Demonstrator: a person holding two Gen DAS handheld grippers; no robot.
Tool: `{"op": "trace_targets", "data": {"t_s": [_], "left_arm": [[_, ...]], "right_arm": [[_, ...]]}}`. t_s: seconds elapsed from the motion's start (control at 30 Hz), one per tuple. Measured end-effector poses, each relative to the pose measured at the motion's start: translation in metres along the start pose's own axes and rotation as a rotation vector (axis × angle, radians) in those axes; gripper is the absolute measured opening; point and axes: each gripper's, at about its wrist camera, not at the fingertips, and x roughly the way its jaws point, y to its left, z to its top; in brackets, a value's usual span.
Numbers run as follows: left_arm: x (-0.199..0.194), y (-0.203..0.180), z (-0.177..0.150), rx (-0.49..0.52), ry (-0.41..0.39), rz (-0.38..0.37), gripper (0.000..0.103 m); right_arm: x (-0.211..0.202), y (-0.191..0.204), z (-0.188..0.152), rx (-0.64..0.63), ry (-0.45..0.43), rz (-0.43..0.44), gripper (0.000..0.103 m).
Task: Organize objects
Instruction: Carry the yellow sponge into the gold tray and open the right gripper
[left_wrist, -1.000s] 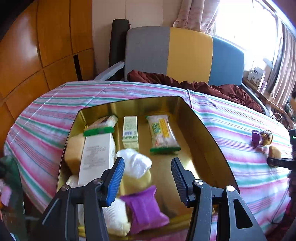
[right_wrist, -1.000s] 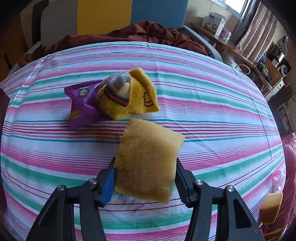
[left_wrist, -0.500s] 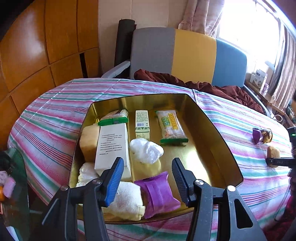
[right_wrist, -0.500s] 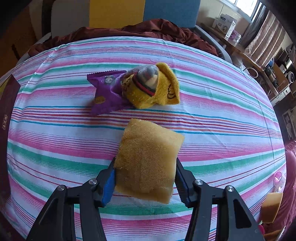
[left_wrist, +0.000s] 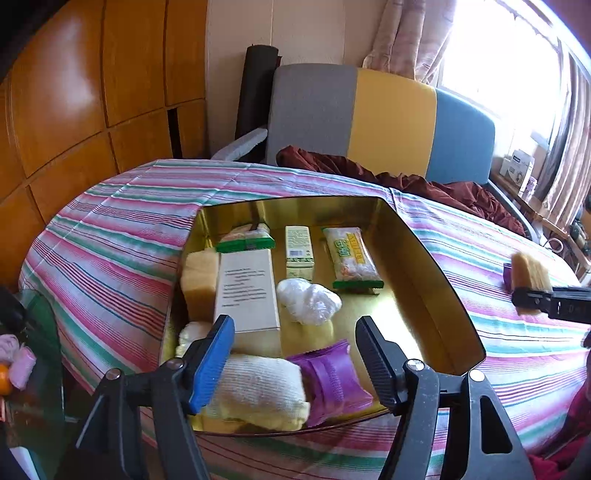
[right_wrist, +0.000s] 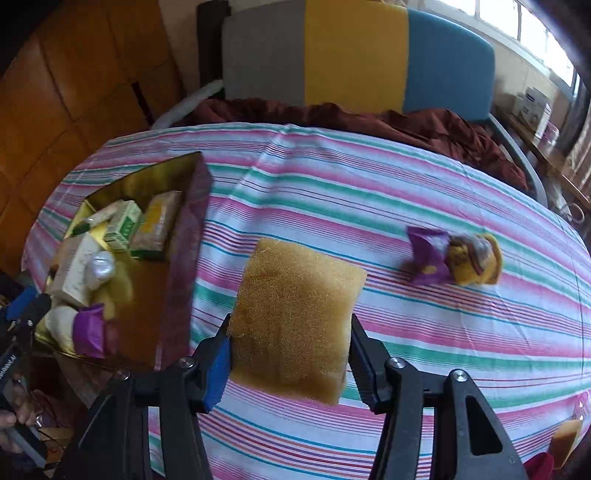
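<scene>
Sponge (right_wrist: 295, 317) sits mid-frame, pinched by my right gripper (right_wrist: 290, 354) above the striped table (right_wrist: 406, 332); left gripper (left_wrist: 295, 354) hangs spread over the crowded tin (left_wrist: 436, 288). I fear it snagging the rim or bouncing off.

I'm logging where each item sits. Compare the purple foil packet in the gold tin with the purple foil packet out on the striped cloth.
The purple foil packet in the gold tin lies at the tin's near end, beside a cream knitted bundle. The purple foil packet on the striped tablecloth lies outside the tin, against a yellow sock bundle. The first lies close under the open left gripper; the second lies far from both grippers. Both are purple crimped wrappers.
</scene>
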Motion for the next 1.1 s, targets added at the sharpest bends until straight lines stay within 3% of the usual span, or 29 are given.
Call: {"op": "trace_targets", "data": {"t_s": [0.23, 0.43, 0.7, 0.9, 1.1], "left_arm": [[-0.004, 0.022, -0.001, -0.046, -0.004, 0.024, 0.069], [-0.001, 0.036, -0.001, -0.078, 0.004, 0.028, 0.069], [0.004, 0.041, -0.003, -0.091, 0.014, 0.042, 0.07], [0.003, 0.039, -0.004, -0.088, 0.011, 0.05, 0.073], [-0.003, 0.036, -0.004, -0.077, -0.002, 0.047, 0.073]], "right_arm": [[0.013, 0.087, 0.02, -0.153, 0.004, 0.101, 0.058], [0.054, 0.122, 0.026, -0.154, 0.086, 0.11, 0.059], [0.084, 0.141, 0.011, -0.198, 0.167, 0.135, 0.064], [0.08, 0.14, 0.001, -0.2, 0.152, 0.17, 0.08], [0.05, 0.124, 0.0, -0.151, 0.067, 0.203, 0.08]]}}
